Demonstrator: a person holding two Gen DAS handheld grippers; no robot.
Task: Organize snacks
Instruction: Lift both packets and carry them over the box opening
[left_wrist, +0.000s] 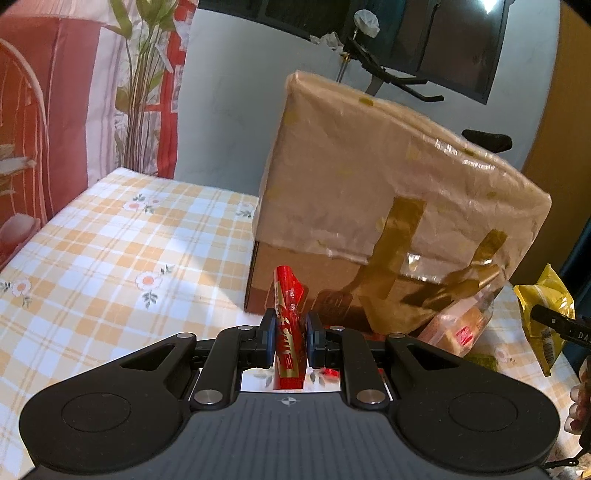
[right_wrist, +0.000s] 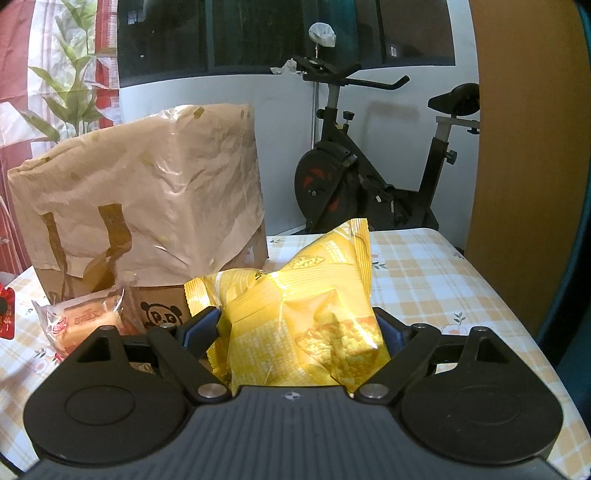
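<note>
My left gripper is shut on a thin red snack stick with gold lettering, held upright just in front of a cardboard box draped with crinkled tan paper. My right gripper is shut on a puffy yellow snack bag, its blue pads pressing both sides; the same yellow bag shows at the right edge of the left wrist view. A clear-wrapped pastry leans against the box at its base, and that pastry sits right of my left gripper.
A yellow-checked floral tablecloth covers the table. A red packet lies at the left edge of the cloth. Behind the table stand an exercise bike, a white wall, a dark window and green plant stems.
</note>
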